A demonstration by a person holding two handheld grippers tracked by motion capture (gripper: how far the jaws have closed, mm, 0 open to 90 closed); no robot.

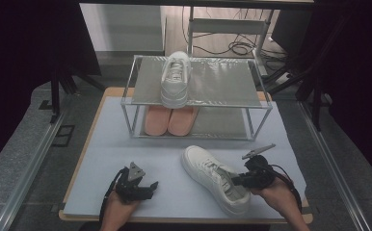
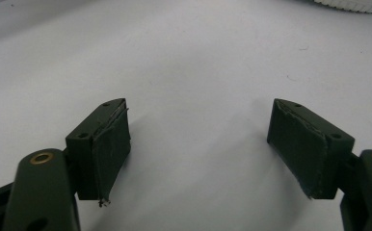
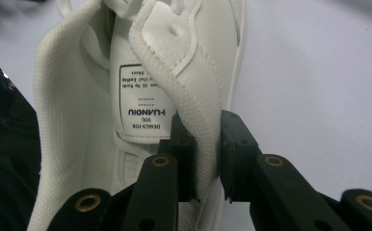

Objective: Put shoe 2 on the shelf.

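A white sneaker [image 1: 215,178] lies on the pale blue mat, toe toward the rack and heel toward the person. My right gripper [image 1: 236,181] is at its heel opening. In the right gripper view the sneaker [image 3: 140,72] shows its labelled tongue, and my right gripper [image 3: 207,159] is shut on the padded side wall of the collar, one jaw inside the shoe and one outside. My left gripper [image 1: 150,187] rests low at the mat's front left, apart from the sneaker. In its own view the left gripper [image 2: 198,144] stands open with bare mat between the pads.
A metal two-shelf rack [image 1: 254,103] stands at the back of the mat [image 1: 112,144]. A second white sneaker [image 1: 176,79] sits on its top shelf. Two pink shoes [image 1: 169,120] lie on the lower shelf. The sneaker's sole edge [image 2: 352,4] shows far off.
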